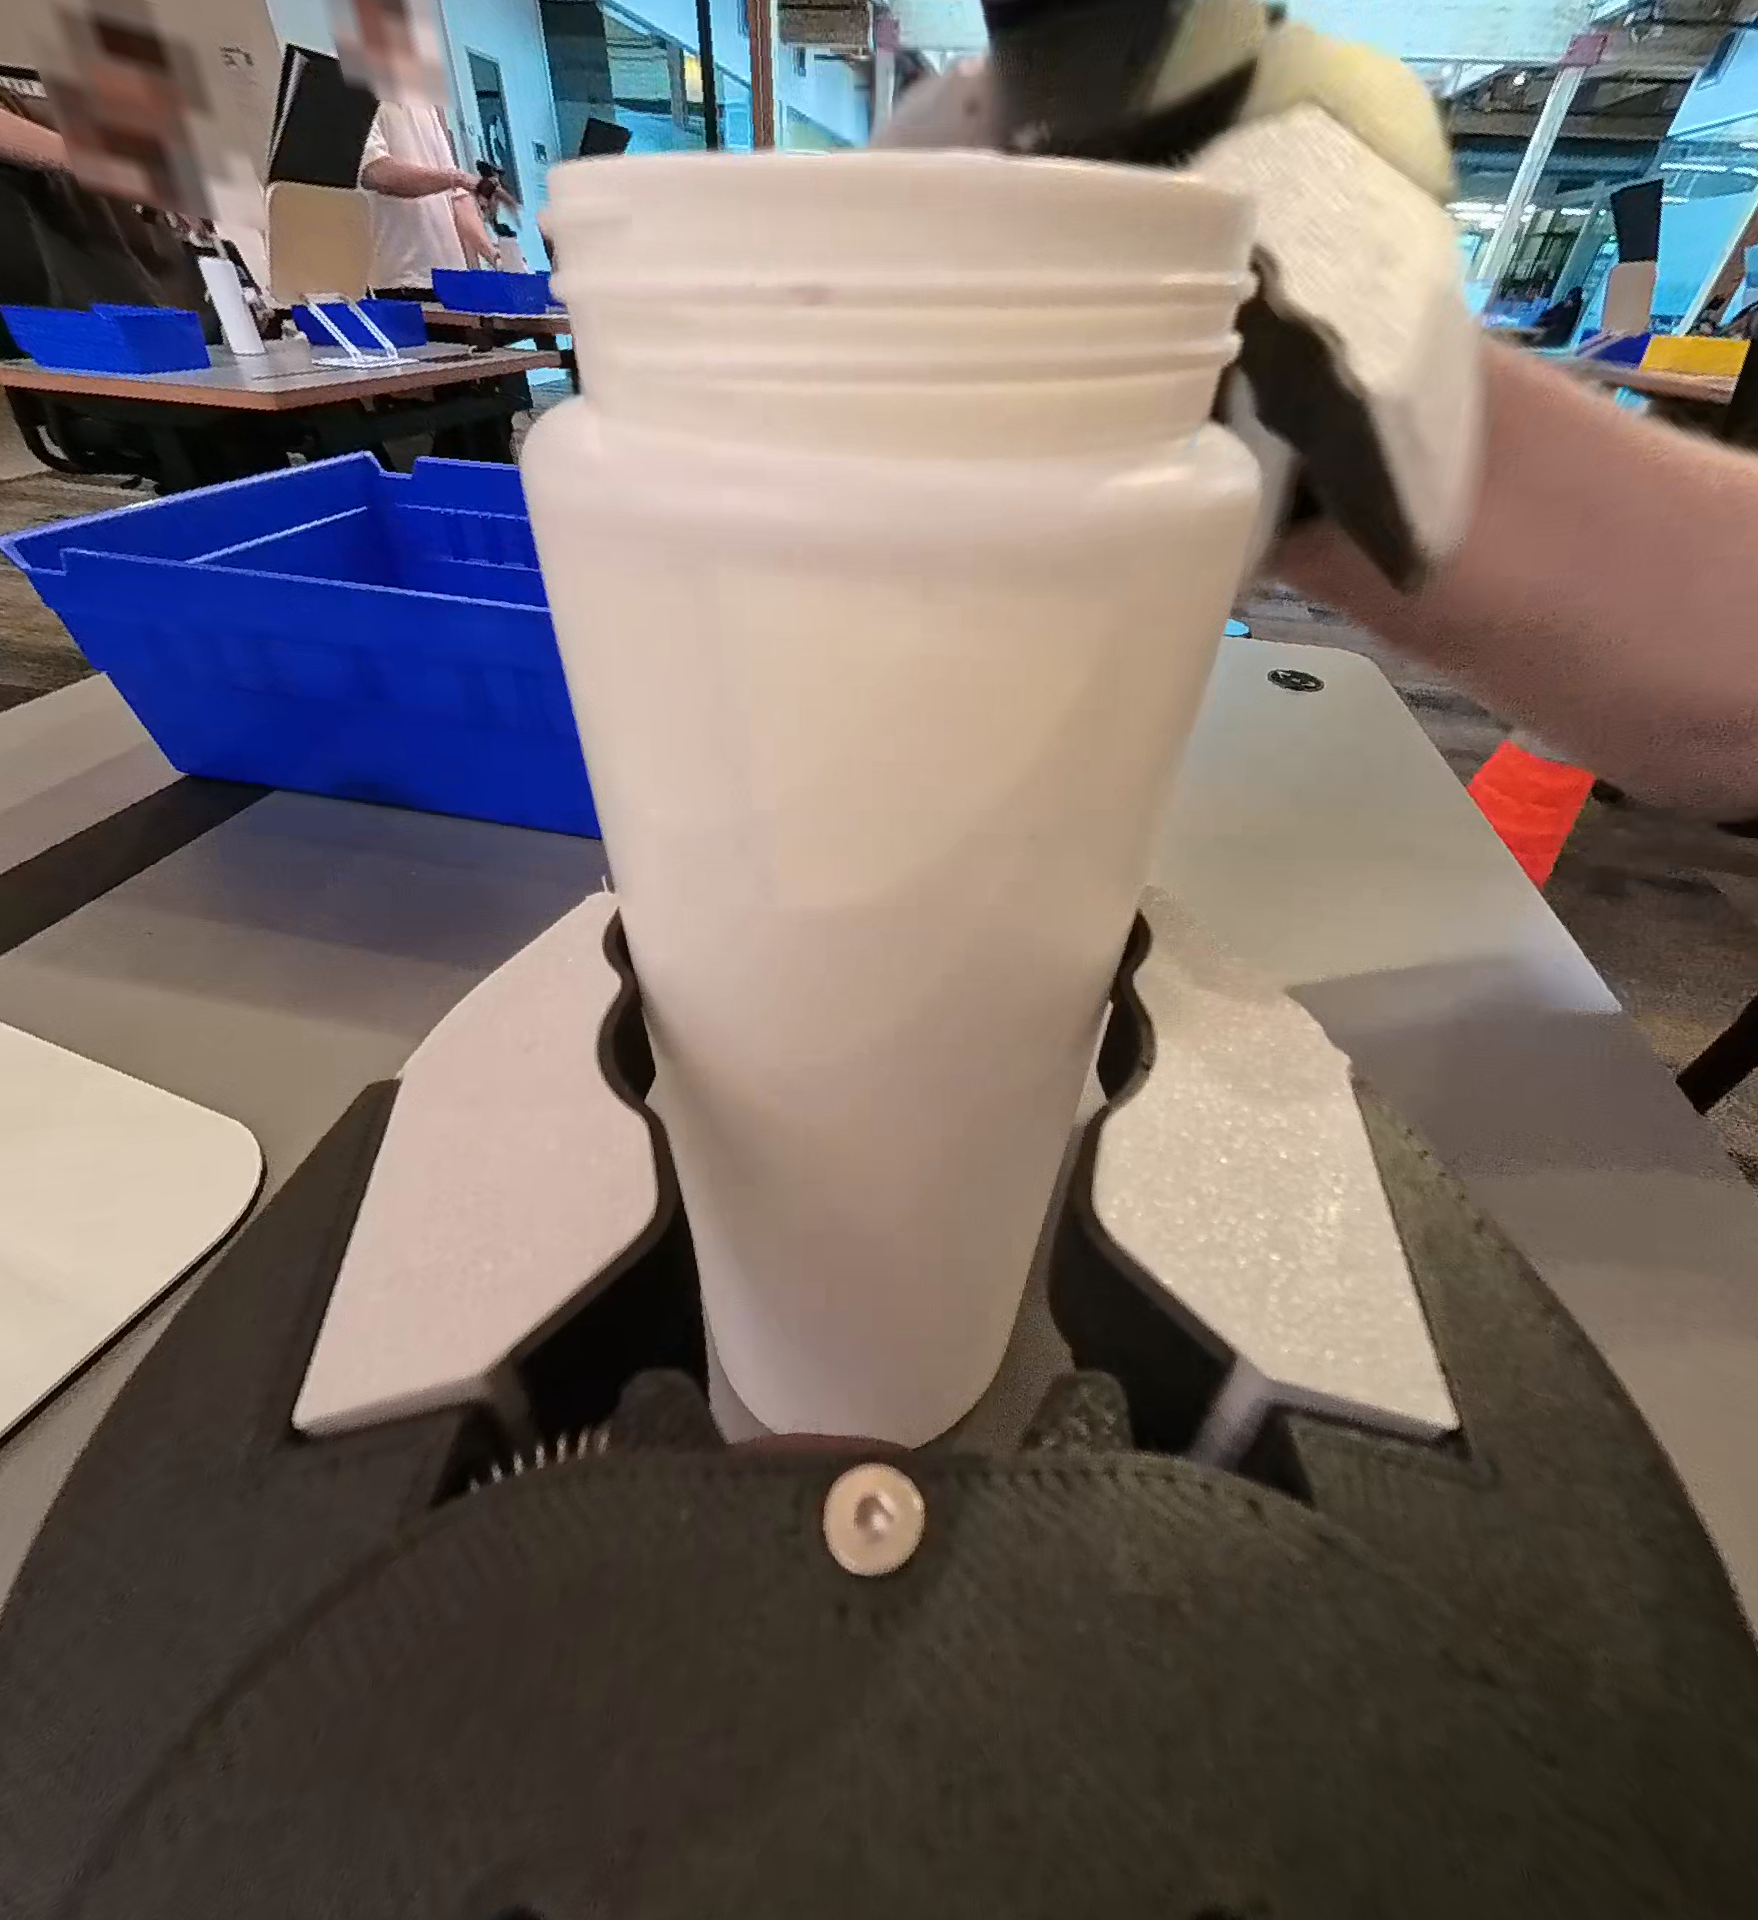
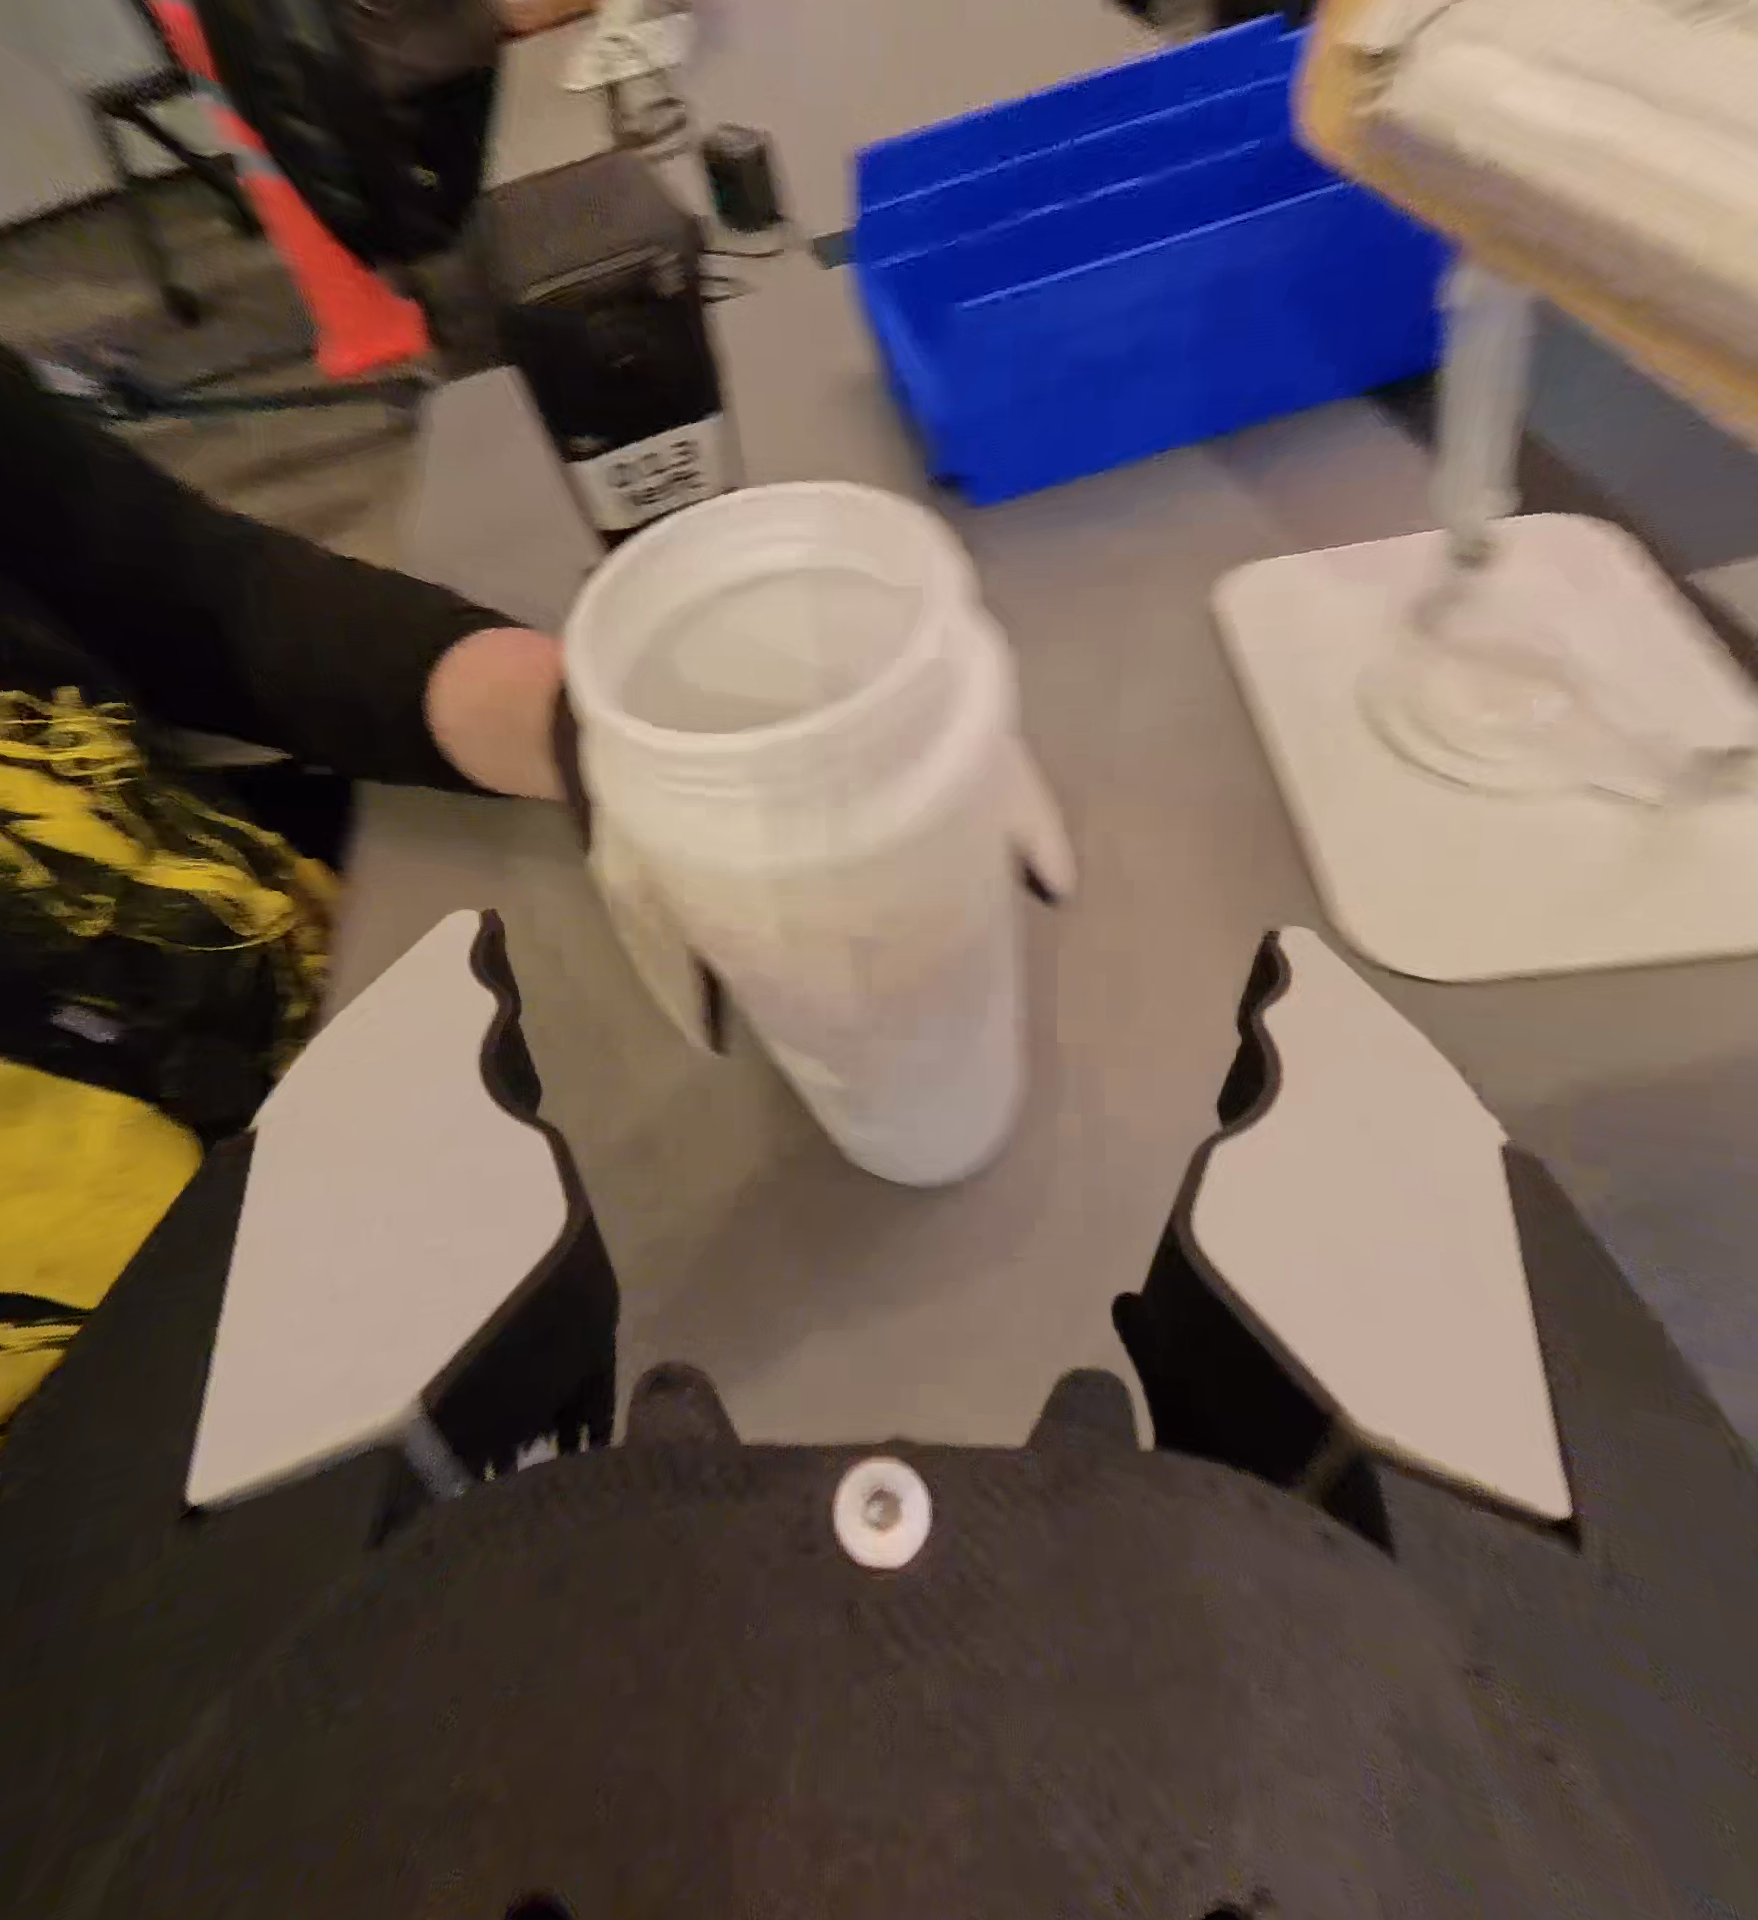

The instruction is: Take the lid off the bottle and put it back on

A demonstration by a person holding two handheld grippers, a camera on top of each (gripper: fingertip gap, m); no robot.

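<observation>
A white plastic bottle [image 1: 885, 675] stands upright on the grey table with no lid on it, so its threaded neck is bare. My left gripper [image 1: 875, 935] is shut on the bottle's lower body. In the right wrist view I look down into the bottle's open mouth [image 2: 802, 810], with the left gripper's fingers [image 2: 651, 935] clamped on its sides. My right gripper [image 2: 880, 935] is wide open and empty, above and in front of the bottle. One of its fingers [image 1: 1374, 312] shows beside the bottle's neck. The lid is not in view.
A blue bin [image 1: 314, 644] stands behind the bottle on the left and also shows in the right wrist view [image 2: 1145, 301]. A white base plate with a clear stand [image 2: 1540, 748] is nearby. A black box [image 2: 626, 364] and an orange cone [image 2: 335, 270] stand beyond. A person's arm [image 1: 1633, 623] reaches in.
</observation>
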